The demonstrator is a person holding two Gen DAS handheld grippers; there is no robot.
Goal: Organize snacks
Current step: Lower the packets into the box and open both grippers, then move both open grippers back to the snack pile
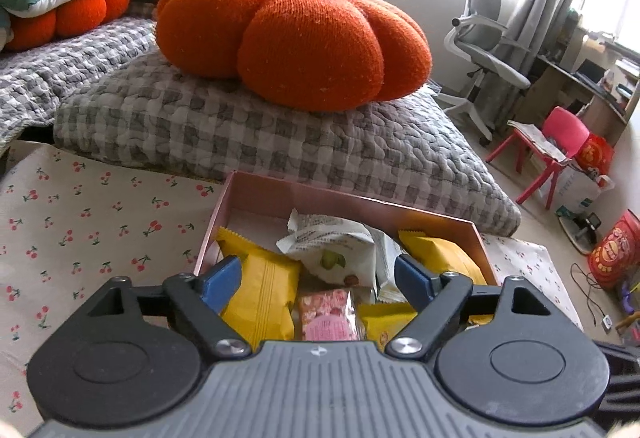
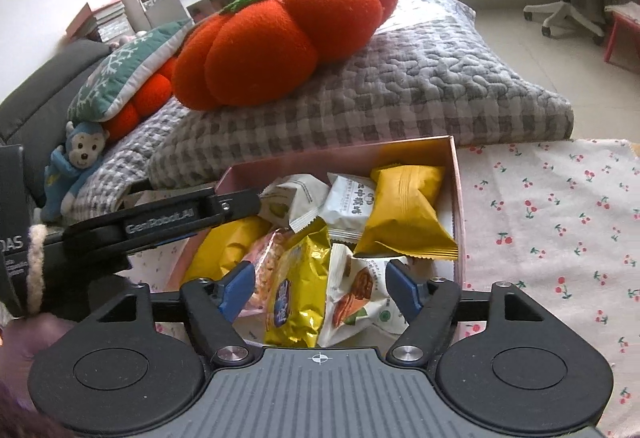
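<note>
Both grippers, left (image 1: 318, 280) and right (image 2: 318, 288), hung open, empty, over the pink box (image 2: 458, 174); loose packets could snag a finger.

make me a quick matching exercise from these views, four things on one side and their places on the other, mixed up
Things:
1. pumpkin cushion
2. snack packets
3. monkey toy
4. pink box

Places:
a. on the cherry-print cloth
b. beside the snowflake pillow
c. on the checked grey cushion
d. inside the pink box

Pairs: 1-c, 2-d, 3-b, 4-a
</note>
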